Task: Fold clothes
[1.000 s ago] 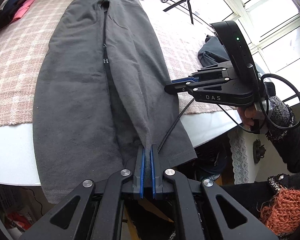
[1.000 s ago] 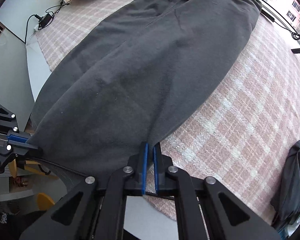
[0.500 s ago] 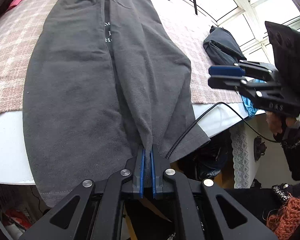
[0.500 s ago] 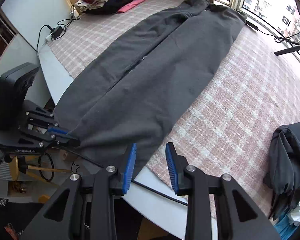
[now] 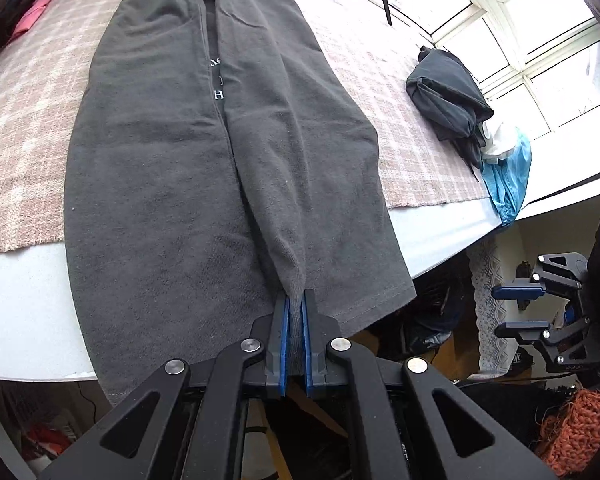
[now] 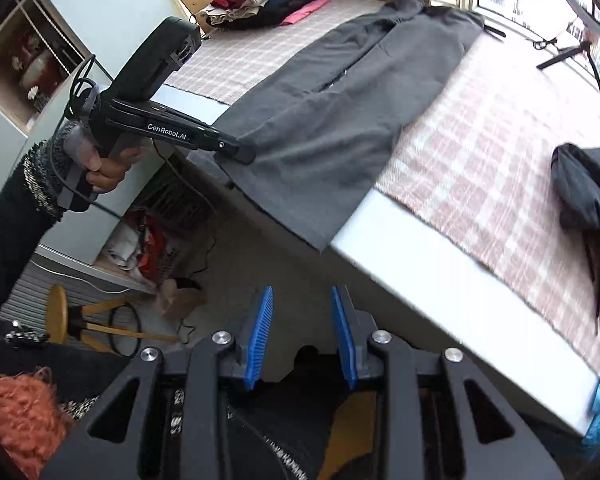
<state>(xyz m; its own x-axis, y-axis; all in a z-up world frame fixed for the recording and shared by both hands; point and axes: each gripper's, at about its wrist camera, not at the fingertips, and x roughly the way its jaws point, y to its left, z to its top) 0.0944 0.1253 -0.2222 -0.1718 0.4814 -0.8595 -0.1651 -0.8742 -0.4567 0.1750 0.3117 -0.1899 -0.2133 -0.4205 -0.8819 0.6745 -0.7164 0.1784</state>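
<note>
Left gripper (image 5: 295, 320) clamps grey garment (image 5: 220, 152) hem fold; right gripper (image 6: 302, 332) jaws apart, empty — hem overhangs table (image 5: 24, 312) edge, one-sided pull likely skews fold.

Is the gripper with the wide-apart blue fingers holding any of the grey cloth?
No: the right gripper stands open with only floor between its pads, off the table edge, away from the grey garment.

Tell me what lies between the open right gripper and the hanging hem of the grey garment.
Nothing visible does. The right gripper hangs open off the table edge, only floor beyond its fingers. The long dark grey fleece garment drapes over that edge, its hem pinched by the left gripper.
</note>
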